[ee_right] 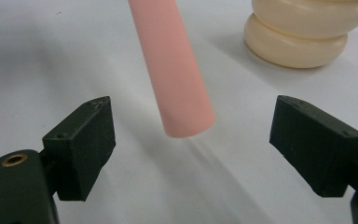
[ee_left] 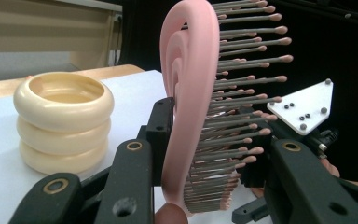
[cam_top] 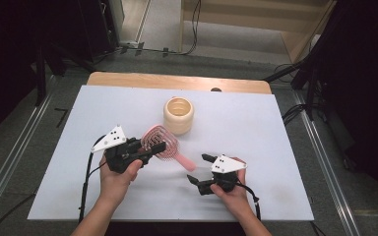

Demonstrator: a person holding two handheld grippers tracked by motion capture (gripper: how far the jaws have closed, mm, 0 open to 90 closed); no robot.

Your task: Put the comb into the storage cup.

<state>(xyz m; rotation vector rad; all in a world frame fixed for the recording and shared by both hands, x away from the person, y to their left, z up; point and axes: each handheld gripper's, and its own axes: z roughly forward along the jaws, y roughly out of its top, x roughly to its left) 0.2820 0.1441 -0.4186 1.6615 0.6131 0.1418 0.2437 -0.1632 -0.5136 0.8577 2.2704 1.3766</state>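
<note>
A pink hairbrush (cam_top: 161, 143) is held at its head by the left gripper (cam_top: 150, 148), whose jaws are closed on the looped pink frame and the grey bristles, as is seen close up in the left gripper view, where the hairbrush (ee_left: 193, 116) stands on edge between the two black jaws with its bristles pointing toward the right jaw. From the high view the brush is seen over the middle of the white table (cam_top: 256, 123), with its handle (cam_top: 183, 161) slanting toward the right gripper (cam_top: 198, 169). The right gripper is held wide open, nothing being gripped by it. In the right gripper view the rounded end of the handle (ee_right: 177, 74) is seen between and just ahead of the spread jaws, touching neither. A cream ribbed cup (cam_top: 178, 115) is stood upright on the table just beyond the brush head, apart from it, and is also seen in the left gripper view (ee_left: 63, 121) and the right gripper view (ee_right: 303, 32).
</note>
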